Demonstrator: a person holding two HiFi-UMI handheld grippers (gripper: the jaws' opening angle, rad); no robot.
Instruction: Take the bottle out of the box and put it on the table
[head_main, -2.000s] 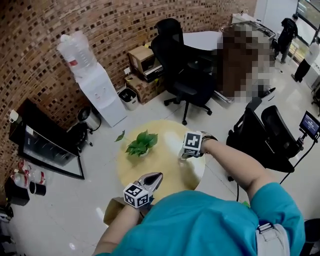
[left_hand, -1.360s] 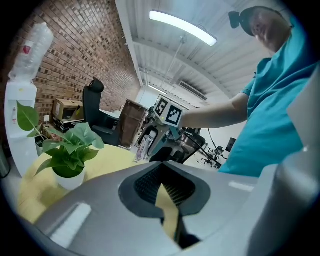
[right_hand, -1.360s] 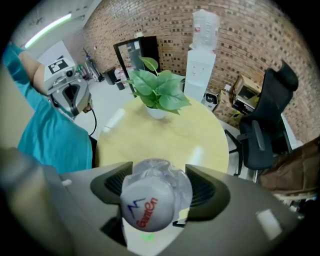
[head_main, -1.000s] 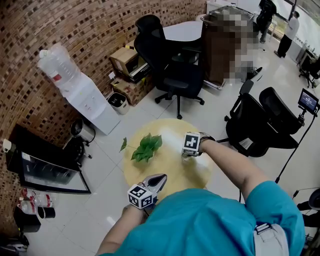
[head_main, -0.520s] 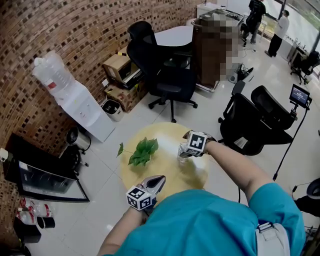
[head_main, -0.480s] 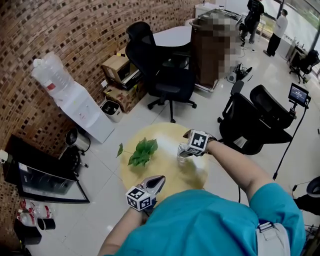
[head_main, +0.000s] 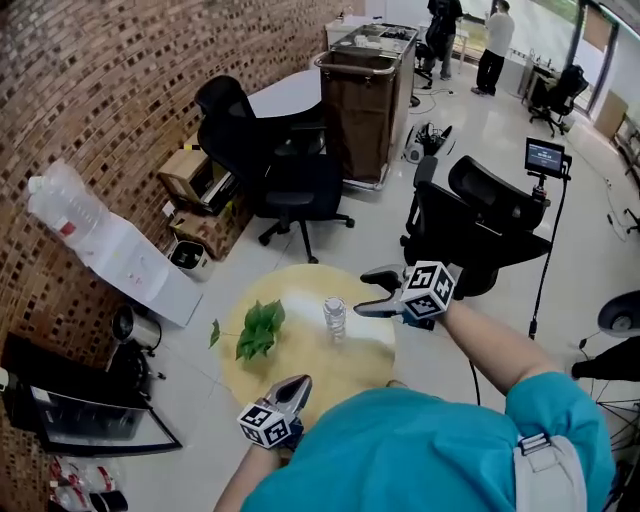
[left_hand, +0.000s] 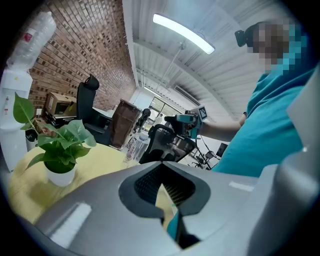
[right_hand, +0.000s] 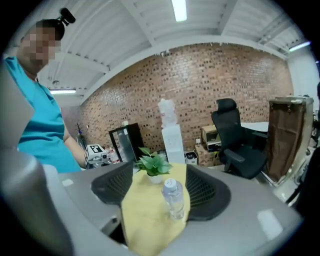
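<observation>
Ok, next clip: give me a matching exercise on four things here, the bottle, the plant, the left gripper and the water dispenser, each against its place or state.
Things:
1. bottle
2. potted plant
3. left gripper
4. water dispenser

Places or states:
a. jaws shut, at the near edge of the table
b. standing upright on the yellow table
c. on the floor against the brick wall
d. green leaves in a white pot

Pairs: 1-b, 2-d, 3-a, 4-c.
</observation>
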